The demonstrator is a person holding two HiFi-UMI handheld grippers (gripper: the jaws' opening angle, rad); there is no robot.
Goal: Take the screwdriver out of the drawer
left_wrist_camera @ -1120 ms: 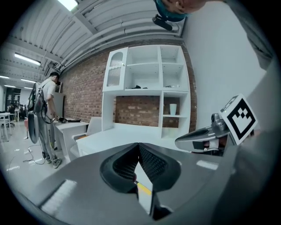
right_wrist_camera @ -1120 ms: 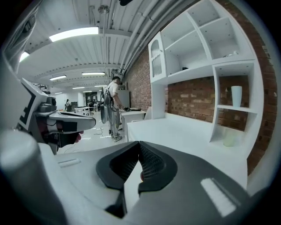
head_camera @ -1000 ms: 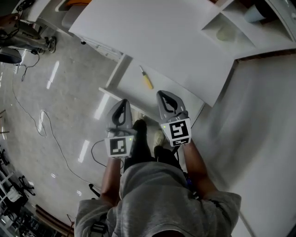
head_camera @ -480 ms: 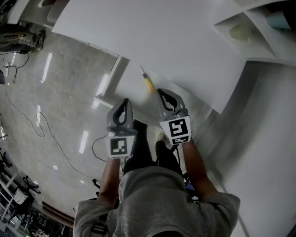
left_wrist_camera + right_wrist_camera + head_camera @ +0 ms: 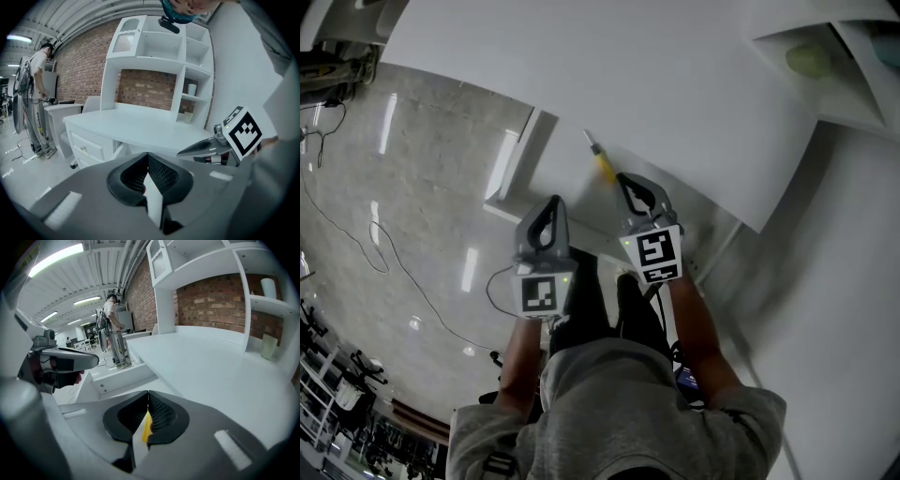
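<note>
**Q:** Reading from the left, what do we have here?

**A:** Our left gripper (image 5: 553, 202) is over the near edge of the open drawer (image 5: 561, 150). Its jaws are pressed together with nothing between them.

**Q:** And in the middle?

**A:** The screwdriver (image 5: 602, 169) lies flat on the drawer's white floor, partly under the lip of the desk (image 5: 628, 75). Its yellow handle is towards us and its metal tip points away.

**Q:** What about our right side?

**A:** Our right gripper (image 5: 622, 178) points down at that handle, with its tip just beside it. From overhead we cannot tell whether they touch. Its jaws are clenched and empty, and in its own view the yellow shows only beyond the closed tips.

**Q:** So how far along are we?

**A:** By our reckoning this is early. The drawer is open and the tool is in sight, but nothing has been grasped. We have yet to part the right jaws, close them round the handle and lift the screwdriver clear of the drawer.
</note>
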